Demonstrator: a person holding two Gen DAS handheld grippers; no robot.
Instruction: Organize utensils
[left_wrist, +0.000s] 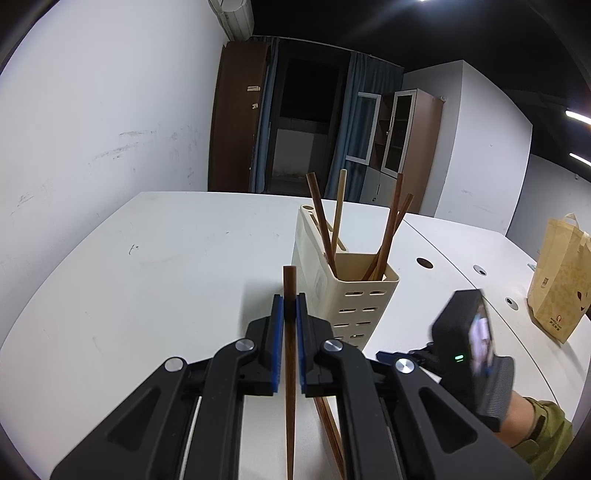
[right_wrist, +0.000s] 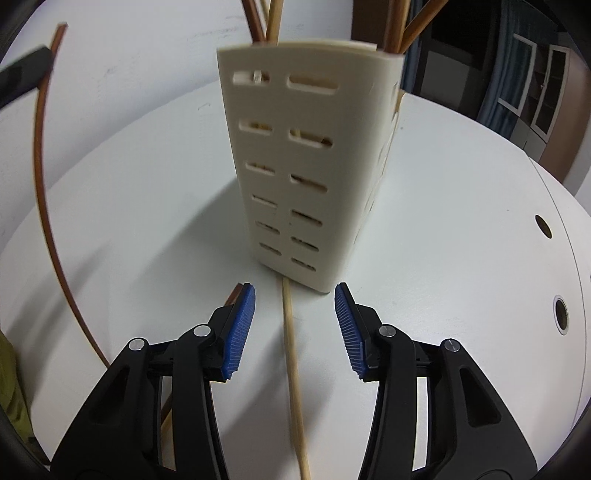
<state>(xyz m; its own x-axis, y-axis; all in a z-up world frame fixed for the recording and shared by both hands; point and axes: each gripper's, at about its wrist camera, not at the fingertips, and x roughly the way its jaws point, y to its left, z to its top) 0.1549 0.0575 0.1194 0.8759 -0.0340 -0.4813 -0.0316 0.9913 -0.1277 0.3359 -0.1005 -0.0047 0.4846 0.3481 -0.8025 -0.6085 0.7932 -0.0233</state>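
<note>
- Chopsticks (left_wrist: 388, 229), four of them, already stand in the cream holder (left_wrist: 347, 295) on the table (left_wrist: 166, 258).
- Left gripper (left_wrist: 290, 314) is clamped on a dark chopstick (left_wrist: 290, 332), not yet dropped in.
- Right gripper (right_wrist: 295, 314) hangs apart over a pale chopstick (right_wrist: 293, 362) lying by the holder's foot; another dark one (right_wrist: 231, 297) lies beside it.

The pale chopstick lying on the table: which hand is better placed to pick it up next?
Probably the right. The right gripper is open, with the pale chopstick lying between its fingers, near the holder. The left gripper is shut on a dark chopstick, so it is not free.
</note>
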